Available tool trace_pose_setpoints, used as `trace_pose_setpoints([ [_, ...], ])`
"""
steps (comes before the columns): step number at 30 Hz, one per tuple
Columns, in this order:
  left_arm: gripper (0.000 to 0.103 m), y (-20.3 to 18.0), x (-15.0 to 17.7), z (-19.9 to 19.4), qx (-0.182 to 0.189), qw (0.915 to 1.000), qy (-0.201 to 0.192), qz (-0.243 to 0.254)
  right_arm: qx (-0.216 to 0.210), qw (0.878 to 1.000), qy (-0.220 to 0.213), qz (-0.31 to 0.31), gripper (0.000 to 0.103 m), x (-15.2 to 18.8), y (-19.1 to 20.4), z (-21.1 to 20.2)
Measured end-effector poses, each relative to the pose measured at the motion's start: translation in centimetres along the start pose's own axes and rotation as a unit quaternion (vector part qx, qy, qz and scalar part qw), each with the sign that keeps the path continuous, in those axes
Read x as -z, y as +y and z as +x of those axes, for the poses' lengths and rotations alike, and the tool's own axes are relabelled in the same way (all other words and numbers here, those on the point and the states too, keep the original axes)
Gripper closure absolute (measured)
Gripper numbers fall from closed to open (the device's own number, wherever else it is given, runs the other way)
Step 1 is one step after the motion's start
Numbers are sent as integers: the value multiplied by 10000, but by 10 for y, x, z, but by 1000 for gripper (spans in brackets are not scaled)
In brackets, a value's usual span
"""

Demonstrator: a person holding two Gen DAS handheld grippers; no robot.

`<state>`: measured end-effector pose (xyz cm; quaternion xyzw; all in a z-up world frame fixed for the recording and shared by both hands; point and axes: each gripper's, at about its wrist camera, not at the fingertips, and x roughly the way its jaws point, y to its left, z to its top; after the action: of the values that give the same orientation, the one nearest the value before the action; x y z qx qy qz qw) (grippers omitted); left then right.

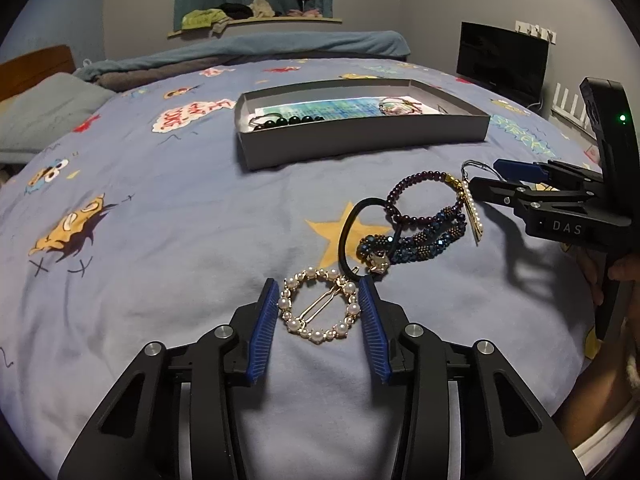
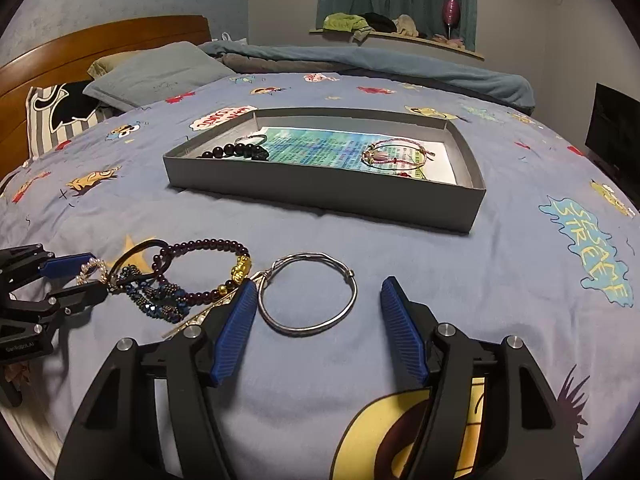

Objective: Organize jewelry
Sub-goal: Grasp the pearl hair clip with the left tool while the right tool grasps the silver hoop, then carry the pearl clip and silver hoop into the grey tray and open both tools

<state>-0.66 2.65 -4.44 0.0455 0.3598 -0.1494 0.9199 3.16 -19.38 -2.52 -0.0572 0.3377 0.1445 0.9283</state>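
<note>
Left gripper spread around pearl hair clip, right gripper spread around silver bangle; two bracelets already boxed, several pieces left.

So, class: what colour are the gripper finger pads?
Blue, ribbed pads; clearest in the right wrist view.

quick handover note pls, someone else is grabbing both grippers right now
Left gripper: open, fingers either side of the round pearl hair clip on the bedspread.
Right gripper: open, around the silver bangle.
Done: black bead bracelet and pink cord bracelet lie in the grey box.
Left: pearl clip, bangle, plus the tangled pile: purple bead bracelet, blue beaded bracelet, black hair tie, pearl bar clip.
</note>
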Motion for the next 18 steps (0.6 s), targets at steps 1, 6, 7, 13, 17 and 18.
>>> trace_pose_setpoints([
  [1,60,0,0,0,5,10000,-4,1,10,10000,10,-11,40,0,0,1],
  [6,61,1,1,-4,7,10000,-75,13,76,10000,-38,35,52,0,-2,0],
  [7,61,2,1,-5,12,10000,-90,5,76,9999,-49,49,52,0,-2,-1],
  [13,61,8,-1,-11,-20,9996,-254,-100,146,9993,-292,195,53,-2,-8,-11],
  [17,61,11,-3,-15,-11,9993,-347,-132,174,9989,-369,247,53,-2,-11,-15],
  [18,61,11,-3,-16,-2,9992,-372,-139,173,9988,-369,254,53,-2,-12,-15],
])
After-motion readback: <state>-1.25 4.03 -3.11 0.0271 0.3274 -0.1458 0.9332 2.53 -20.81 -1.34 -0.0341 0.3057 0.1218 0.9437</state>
